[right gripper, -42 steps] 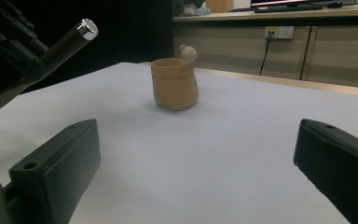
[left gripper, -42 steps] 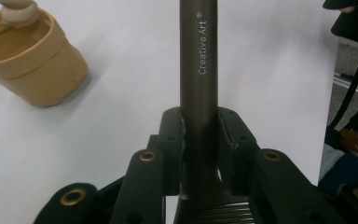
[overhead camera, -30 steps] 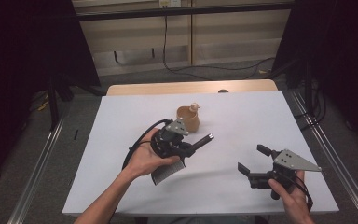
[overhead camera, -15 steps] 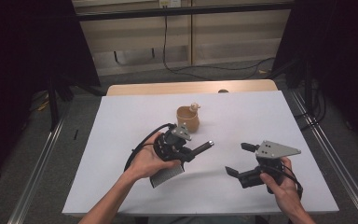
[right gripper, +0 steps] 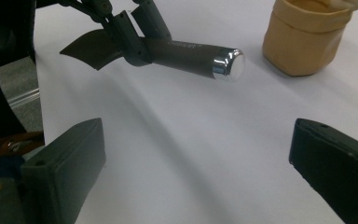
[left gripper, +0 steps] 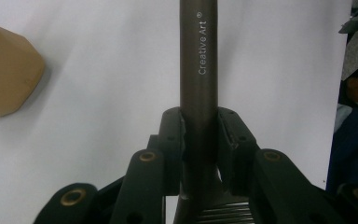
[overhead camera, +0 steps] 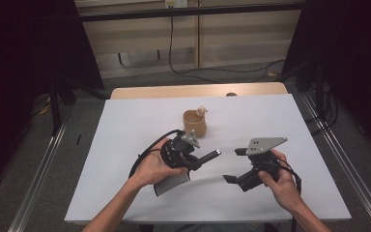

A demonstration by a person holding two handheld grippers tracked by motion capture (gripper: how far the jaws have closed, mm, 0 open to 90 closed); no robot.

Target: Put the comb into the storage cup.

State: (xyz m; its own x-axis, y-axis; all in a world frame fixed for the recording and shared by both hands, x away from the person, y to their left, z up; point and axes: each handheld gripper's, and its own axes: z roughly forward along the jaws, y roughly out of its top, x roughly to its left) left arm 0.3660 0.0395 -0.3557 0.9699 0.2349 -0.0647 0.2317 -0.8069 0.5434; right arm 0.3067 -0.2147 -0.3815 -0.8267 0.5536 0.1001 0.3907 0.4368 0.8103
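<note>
1. High view: right gripper (overhead camera: 231,166), jaws wide and empty, hovers above the white table (overhead camera: 125,135).
2. Left gripper (overhead camera: 193,159) clamps a dark brown metal-capped brush handle (overhead camera: 208,156) pointing at it.
3. Best approach: line up squarely with the cap.
4. Beyond stands a tan cup (overhead camera: 194,123).

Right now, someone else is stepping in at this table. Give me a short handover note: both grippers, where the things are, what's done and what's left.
Left gripper: shut on the dark brush handle, marked Creative Art, held off the table; its chrome end cap points toward the right gripper.
Right gripper: open, holding nothing, its jaws facing the handle's end.
Tan cup: upright on the white table, beyond the left gripper, something pale sticking out of it.
Done: the brush is picked up.
Left: probably a hand-off or a two-handed step on the handle; the right jaws have not closed on it yet.
</note>
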